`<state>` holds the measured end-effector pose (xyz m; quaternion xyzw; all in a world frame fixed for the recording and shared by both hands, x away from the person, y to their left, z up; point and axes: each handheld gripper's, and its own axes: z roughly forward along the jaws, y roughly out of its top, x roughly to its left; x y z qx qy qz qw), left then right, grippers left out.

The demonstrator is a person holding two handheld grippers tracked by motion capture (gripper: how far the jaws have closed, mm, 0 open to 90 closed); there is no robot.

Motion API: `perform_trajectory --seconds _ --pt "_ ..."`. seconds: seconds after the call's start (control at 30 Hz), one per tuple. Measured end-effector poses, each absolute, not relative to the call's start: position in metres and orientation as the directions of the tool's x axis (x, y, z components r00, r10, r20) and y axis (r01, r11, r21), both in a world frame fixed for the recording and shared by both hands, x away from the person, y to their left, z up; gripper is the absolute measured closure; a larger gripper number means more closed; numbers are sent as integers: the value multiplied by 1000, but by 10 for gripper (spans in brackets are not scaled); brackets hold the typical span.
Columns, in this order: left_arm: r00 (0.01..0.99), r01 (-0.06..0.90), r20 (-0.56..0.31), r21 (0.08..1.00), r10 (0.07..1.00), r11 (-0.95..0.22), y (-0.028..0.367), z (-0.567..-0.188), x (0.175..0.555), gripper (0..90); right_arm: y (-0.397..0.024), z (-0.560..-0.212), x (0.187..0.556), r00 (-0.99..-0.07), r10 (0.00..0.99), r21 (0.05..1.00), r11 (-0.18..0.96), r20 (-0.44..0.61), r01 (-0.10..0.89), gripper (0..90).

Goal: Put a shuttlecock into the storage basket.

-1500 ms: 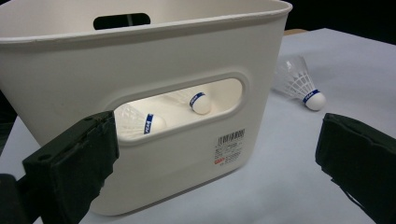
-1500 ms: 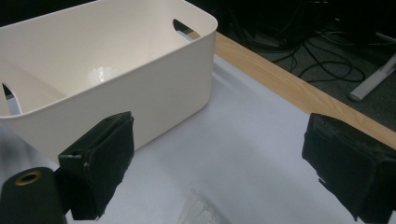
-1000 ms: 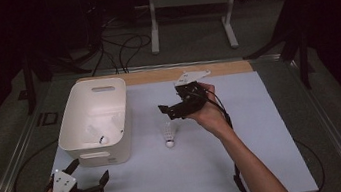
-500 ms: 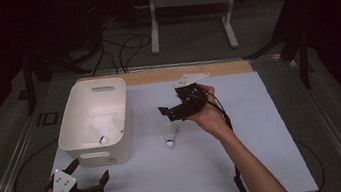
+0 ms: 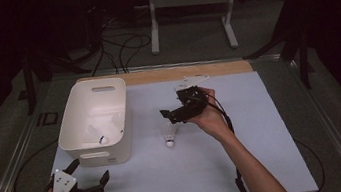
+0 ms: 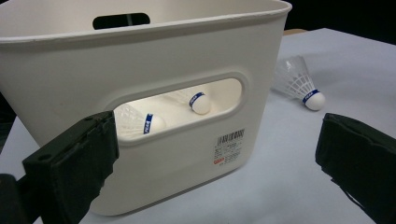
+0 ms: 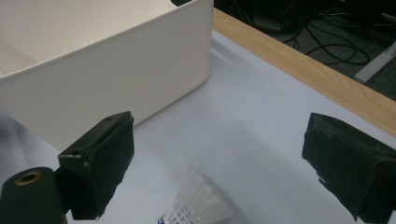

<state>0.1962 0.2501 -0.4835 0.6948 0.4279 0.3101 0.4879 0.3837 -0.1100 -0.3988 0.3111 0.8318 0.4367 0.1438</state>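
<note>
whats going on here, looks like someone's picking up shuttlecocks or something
A person holds a two-jaw gripper in each hand at a white-topped table. The right gripper hangs open just above a shuttlecock lying on the table beside a white bin. Two more shuttlecocks already lie inside the bin. The left gripper, also open and holding nothing, rests near the table's front edge, pointed at the bin.
</note>
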Motion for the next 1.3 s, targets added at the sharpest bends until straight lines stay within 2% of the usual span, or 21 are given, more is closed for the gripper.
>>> perform_trajectory --seconds 1.3 --pt "443 293 17 942 896 -162 250 -483 196 0 -109 -426 382 -767 640 776 460 47 431 89"
